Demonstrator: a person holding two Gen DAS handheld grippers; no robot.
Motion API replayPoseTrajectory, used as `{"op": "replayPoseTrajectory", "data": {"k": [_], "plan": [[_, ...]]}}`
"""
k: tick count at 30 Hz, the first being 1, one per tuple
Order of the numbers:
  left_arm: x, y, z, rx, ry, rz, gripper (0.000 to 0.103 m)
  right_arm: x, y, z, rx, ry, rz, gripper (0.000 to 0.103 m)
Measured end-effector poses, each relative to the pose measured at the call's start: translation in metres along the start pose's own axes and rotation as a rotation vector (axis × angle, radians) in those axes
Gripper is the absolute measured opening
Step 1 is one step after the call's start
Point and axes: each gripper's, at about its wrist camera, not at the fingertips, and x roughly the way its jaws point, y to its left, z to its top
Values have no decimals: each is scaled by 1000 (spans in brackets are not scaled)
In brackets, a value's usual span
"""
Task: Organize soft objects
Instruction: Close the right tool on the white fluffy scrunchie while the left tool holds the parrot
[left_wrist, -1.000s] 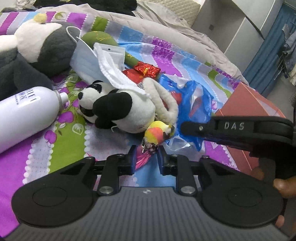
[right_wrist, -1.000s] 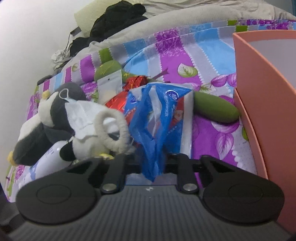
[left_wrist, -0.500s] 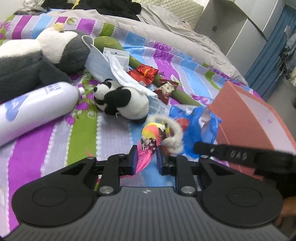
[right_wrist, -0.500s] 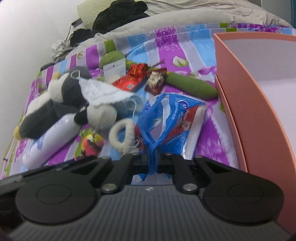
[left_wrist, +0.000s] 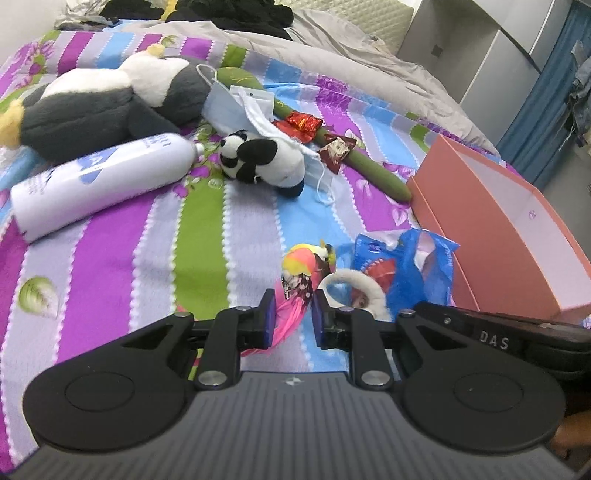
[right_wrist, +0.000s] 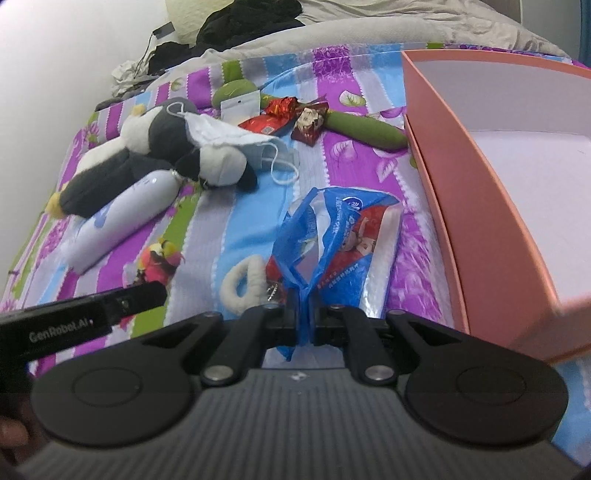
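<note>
Left gripper (left_wrist: 290, 319): jaws pinched on the pink tail of a small parrot plush (left_wrist: 306, 271), which hangs just above the striped bedspread (left_wrist: 122, 254).

Right gripper (right_wrist: 302, 319): jaws pressed together on the twisted handle of a blue plastic bag (right_wrist: 332, 236) printed with a red cartoon figure; a white fluffy ring (right_wrist: 242, 282) dangles just beside the bag. Bag lies close to the near wall of the open salmon-pink box (right_wrist: 491, 206).

Elsewhere on the bedspread, well apart from both grippers:
- small panda plush (left_wrist: 264, 160), a face mask (left_wrist: 229, 107) draped against it
- large penguin plush (left_wrist: 99, 107), lying flat
- white bottle (left_wrist: 99, 181), on its side, touching the penguin
- long green plush (left_wrist: 373, 173), with red wrapped sweets (left_wrist: 304, 123) on it

Grey blanket (left_wrist: 332, 55) bunched at the far end.
</note>
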Motion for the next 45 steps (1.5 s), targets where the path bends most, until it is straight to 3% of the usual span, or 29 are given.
{"op": "replayPoseTrajectory", "data": {"k": [9, 11, 13, 18, 26, 33, 37, 40, 45], "plan": [[-19, -2, -23, 9, 4, 29, 24, -10, -5, -19, 5, 5, -10, 14], [-20, -2, -27, 2, 2, 28, 24, -9, -6, -19, 7, 10, -19, 31], [-18, 0, -29, -16, 4, 16, 24, -9, -4, -20, -10, -2, -16, 40], [3, 12, -38, -81, 38, 1, 24, -13, -2, -24, -27, -18, -80, 39], [9, 30, -38, -121, 29, 13, 24, -41, 21, -14, -157, -151, -33, 39], [7, 42, -38, -143, 27, 18, 24, -13, 51, -16, -290, -83, 42, 39], [8, 47, -38, -155, 32, 21, 24, 7, 60, -22, -335, -48, -13, 40], [8, 49, -38, -162, 33, 21, 24, 17, 60, -25, -354, -32, -44, 49], [9, 49, -37, -163, 34, 19, 24, 27, 60, -31, -370, -16, -55, 47]]}}
